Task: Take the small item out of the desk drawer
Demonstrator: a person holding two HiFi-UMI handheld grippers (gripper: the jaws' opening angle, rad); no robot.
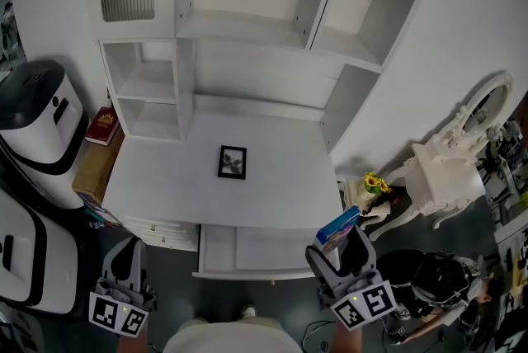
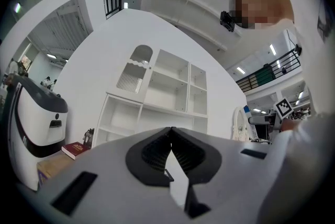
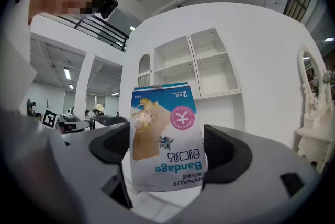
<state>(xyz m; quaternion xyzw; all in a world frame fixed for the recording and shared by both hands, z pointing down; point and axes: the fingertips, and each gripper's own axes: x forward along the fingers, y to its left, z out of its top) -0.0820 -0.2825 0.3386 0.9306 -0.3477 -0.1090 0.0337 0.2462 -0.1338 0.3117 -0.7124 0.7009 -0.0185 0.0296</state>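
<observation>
— Since the box (image 3: 166,136) sits clamped between the jaws of our right gripper (image 3: 167,150), would we call the taking-out done?

— Nearly, in our judgement. In the head view the box (image 1: 338,225) is up above the right front corner of the drawer (image 1: 216,248), clear of the tray, and what we can see of the tray looks bare. We read the lift as made; what is left is to carry the box off or set it down. The drawer stands pulled out under the worktop (image 1: 272,178).

— How are we holding the right gripper (image 1: 340,242)?

— Low and close to our body, jaws pointing away from us toward the desk and tipped upward, with the box sticking out past their tips. Both pads press its flat sides.

— And our left gripper (image 1: 124,259)?

— It hangs at our left, in front of the desk's left end, well apart from the drawer. Its own view shows the left gripper (image 2: 171,150) with its jaws together at the tips and nothing between them.

— So we have it idle.

— Yes, only the right is working.
</observation>
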